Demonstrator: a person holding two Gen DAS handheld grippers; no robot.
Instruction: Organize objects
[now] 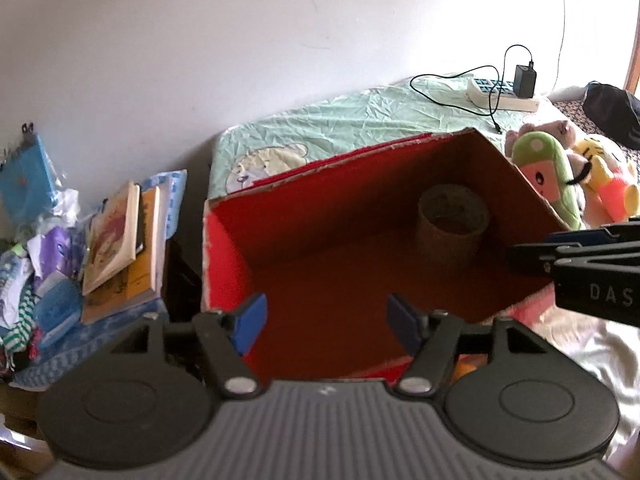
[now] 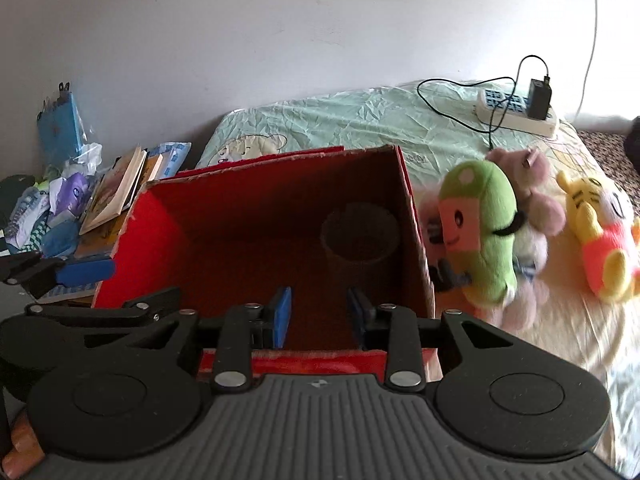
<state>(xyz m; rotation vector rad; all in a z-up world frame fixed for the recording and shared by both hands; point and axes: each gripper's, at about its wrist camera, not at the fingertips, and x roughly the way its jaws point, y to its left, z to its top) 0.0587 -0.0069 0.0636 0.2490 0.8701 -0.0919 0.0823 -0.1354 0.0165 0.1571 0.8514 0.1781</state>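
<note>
Red cardboard forms the open box (image 2: 256,236) on the bed (image 2: 360,120), and a brown tape roll (image 2: 360,240) stands inside it near its right wall. Just outside that wall lie a green plush toy (image 2: 484,232), a pink plush toy (image 2: 532,200) and a yellow plush toy (image 2: 600,232). The left gripper (image 1: 323,322) hangs over the box's near edge with jaws wide and empty; the right gripper (image 2: 319,316) does too, jaws narrower, holding nothing.

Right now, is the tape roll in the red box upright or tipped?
Upright: the tape roll stands on its flat end on the red box floor, hollow core facing up.
</note>
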